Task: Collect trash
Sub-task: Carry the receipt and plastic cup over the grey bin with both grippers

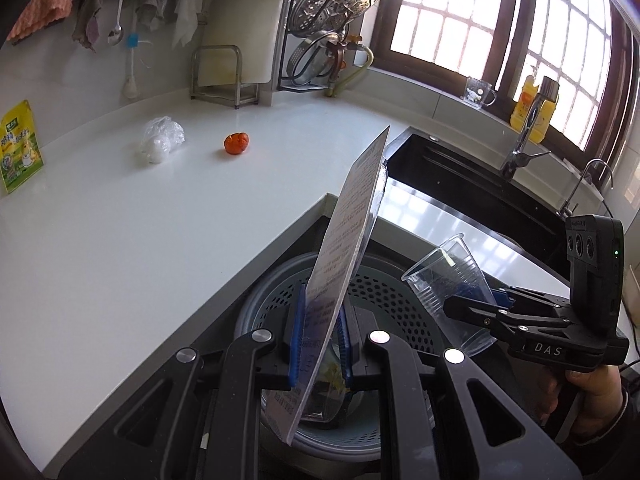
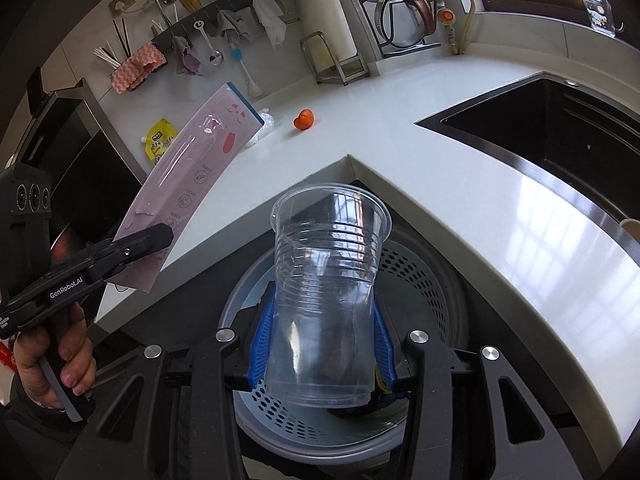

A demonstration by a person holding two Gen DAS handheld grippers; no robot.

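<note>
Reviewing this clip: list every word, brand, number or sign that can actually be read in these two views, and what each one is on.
"DAS": on the body of the right gripper.
"GenRobot.AI": on the arm of the left gripper.
Flat package in the left gripper: rows of print on the back, icons and small captions on the front, too small to read.
Yellow-green pouch on the counter: large characters, too blurred to read.
Clear plastic cup: no text.

Bare counter (image 1: 120, 240) beside bin (image 1: 404, 296)
</note>
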